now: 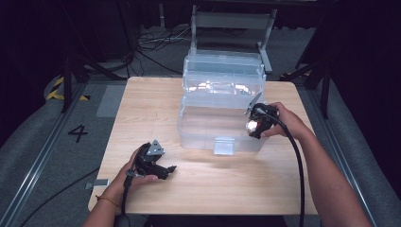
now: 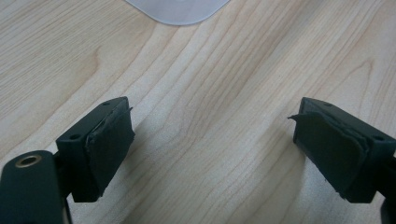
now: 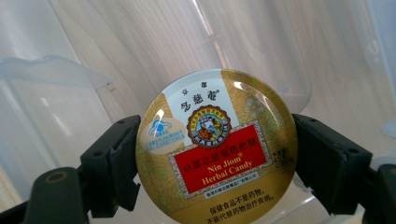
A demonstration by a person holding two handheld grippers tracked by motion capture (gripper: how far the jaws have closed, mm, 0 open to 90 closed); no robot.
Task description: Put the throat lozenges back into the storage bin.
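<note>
Right now the right gripper [image 3: 215, 158] pinches a round gold candy tin [image 3: 217, 147] with a red label. Its two black jaws press on the sides of the tin, one on each side. In the high view the right gripper [image 1: 257, 124] holds the tin over the right end of a big clear plastic box [image 1: 220, 120]. The box stands at the far middle of the light wooden table [image 1: 142, 113]. The box is open, and its clear trays step up toward the far edge. A small clear latch [image 1: 223, 145] sits on the front wall of the box. Through the clear plastic around the tin, the wood of the table shows.

The left gripper [image 1: 163, 169] rests near the front left part of the table, well apart from the box. Its jaws are spread wide with bare wood between them. In the left gripper view the left gripper [image 2: 212, 140] looks down on the wood grain, and a rounded corner of clear plastic [image 2: 180, 10] shows at the top.

The table stands on a grey floor [image 1: 42, 137]. A number 4 [image 1: 78, 133] is marked on the floor to the left. Yellow and black tape [image 1: 59, 87] lies farther back on the left. Black cables [image 1: 156, 42] lie on the floor behind the table, near a grey metal frame [image 1: 231, 21]. The room around is dark.
</note>
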